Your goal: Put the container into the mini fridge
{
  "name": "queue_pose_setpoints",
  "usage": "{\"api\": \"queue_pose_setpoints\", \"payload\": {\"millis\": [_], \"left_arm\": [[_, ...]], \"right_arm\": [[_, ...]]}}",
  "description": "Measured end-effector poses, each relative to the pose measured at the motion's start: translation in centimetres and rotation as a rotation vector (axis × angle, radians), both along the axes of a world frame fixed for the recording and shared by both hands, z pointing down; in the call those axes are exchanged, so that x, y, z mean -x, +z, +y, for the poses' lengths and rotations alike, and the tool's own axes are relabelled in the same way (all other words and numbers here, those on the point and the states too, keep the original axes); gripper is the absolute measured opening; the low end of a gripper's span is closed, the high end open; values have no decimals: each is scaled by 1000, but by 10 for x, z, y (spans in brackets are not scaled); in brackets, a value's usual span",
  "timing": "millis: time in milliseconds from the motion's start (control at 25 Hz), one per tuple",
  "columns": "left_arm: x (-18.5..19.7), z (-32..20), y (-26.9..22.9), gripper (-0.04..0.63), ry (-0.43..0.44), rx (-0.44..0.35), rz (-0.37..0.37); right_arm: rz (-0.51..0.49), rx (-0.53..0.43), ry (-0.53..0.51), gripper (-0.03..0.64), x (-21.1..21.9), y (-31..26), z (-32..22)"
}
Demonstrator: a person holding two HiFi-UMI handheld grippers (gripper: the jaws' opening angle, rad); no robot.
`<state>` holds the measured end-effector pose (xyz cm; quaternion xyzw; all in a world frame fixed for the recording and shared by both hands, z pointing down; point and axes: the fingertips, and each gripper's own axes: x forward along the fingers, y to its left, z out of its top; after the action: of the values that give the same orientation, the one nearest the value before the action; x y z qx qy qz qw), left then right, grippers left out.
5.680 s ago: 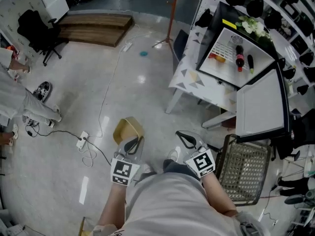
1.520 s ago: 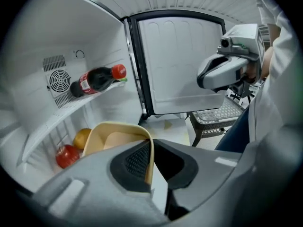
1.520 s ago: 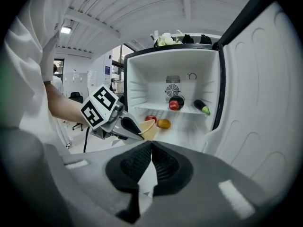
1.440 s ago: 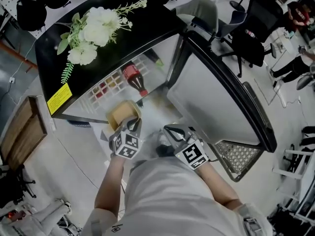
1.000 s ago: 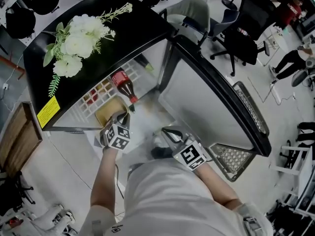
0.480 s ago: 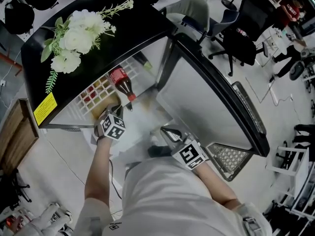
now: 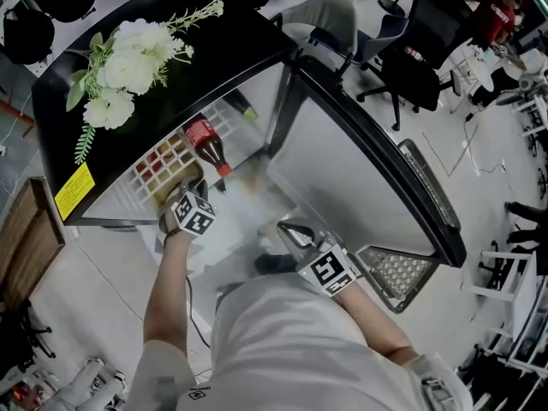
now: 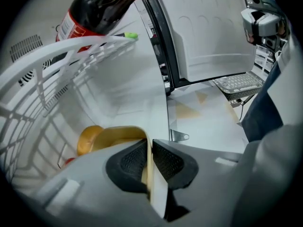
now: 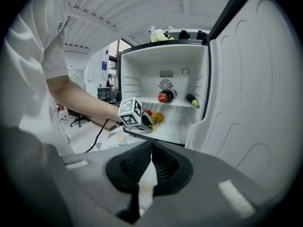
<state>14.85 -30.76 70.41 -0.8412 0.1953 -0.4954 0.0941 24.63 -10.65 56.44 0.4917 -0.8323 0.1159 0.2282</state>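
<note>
The left gripper (image 8: 150, 144) reaches inside the open mini fridge (image 7: 231, 58). Its 2 jaws are nearly together and press from both sides on the thin wall of the container (image 8: 116, 135). The container is a tan, cup-like one. It sits just in front of these jaws and a little to their left, in the lower part of the fridge, below the white wire shelf (image 8: 57, 56). Whether its bottom rests on the fridge floor cannot be told. Just beyond the container, at the left of the jaws, lies 1 round orange thing (image 8: 86, 140), touching it or almost touching it.

Above the left gripper, a cola bottle (image 8: 94, 11) with a red label lies on its side on the wire shelf. Further right on the same shelf lies a dark bottle with a green end (image 9: 192, 100).

The right gripper (image 9: 150, 148) is outside the fridge, close to the person's body, and it points toward the open front. Its 2 jaws are together and nothing is between them. The fridge door (image 7: 342, 169) stands open at the right of this gripper. The left gripper with the container is ahead of it, slightly to the left. White flowers (image 7: 128, 67) lie on the black top of the fridge, above the left gripper
</note>
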Motion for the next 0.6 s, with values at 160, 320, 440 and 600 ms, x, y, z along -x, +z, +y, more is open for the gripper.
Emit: {"api": "queue_pose_setpoints", "payload": {"millis": [160,320,440,600], "left_arm": [[0,-2,2,25,-6,-4,-16],[4,-5,2,119,-33,-22,-31],[6,-1,-1,135,-39,-16,-24],[8,10,-8,135,-44,2,6]], "right_arm": [[3,-4,6,5,-1,-1,1],[4,-5,9,5,-1,-2,3],[6,-8,10,5,1,-3,5],[6,-17,10,5,6,-7,6]]}}
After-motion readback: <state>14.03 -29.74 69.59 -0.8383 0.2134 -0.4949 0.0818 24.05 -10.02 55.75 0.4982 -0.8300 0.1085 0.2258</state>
